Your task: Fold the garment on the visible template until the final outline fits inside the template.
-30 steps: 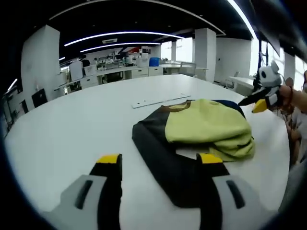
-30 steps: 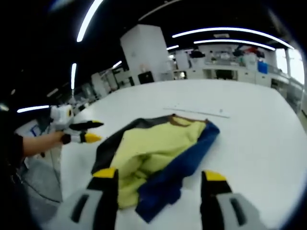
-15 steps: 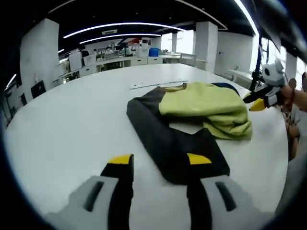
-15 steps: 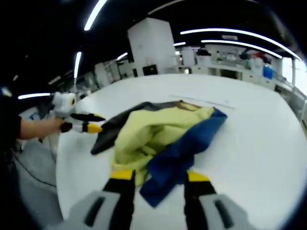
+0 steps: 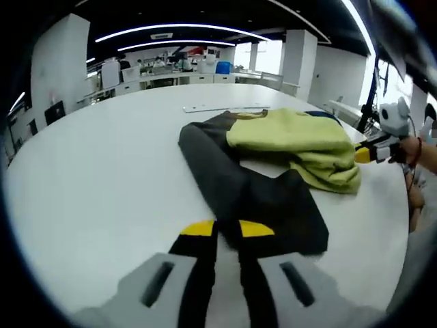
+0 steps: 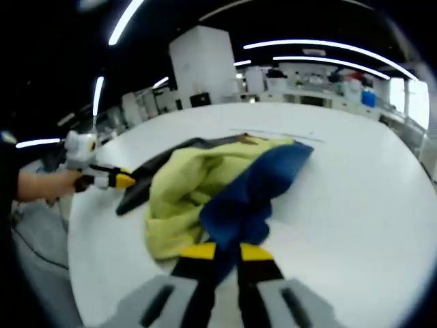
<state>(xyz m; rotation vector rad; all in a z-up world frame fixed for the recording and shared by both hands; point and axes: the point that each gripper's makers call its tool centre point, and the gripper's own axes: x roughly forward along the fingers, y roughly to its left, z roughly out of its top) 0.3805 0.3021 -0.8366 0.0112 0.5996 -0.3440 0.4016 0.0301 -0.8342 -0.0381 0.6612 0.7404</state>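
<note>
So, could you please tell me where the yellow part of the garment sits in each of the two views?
Left gripper view: the yellow part lies right of centre, over the dark panel, whose near edge the left hand-held gripper pinches.
Right gripper view: it lies left of centre, beside the blue panel.
Shared landmark: the thin white strip on the table beyond the garment.

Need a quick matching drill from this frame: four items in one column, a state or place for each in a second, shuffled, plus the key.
Items:
1. left gripper
2. right gripper
3. yellow-green part of the garment
4. thin white strip

States:
A. lies flat on the table beyond the garment
B. jaws nearly together on the blue fabric
C. bunched on top, between the dark and blue parts
D. jaws nearly together at the dark grey panel

Pairs: 1-D, 2-B, 3-C, 4-A
</note>
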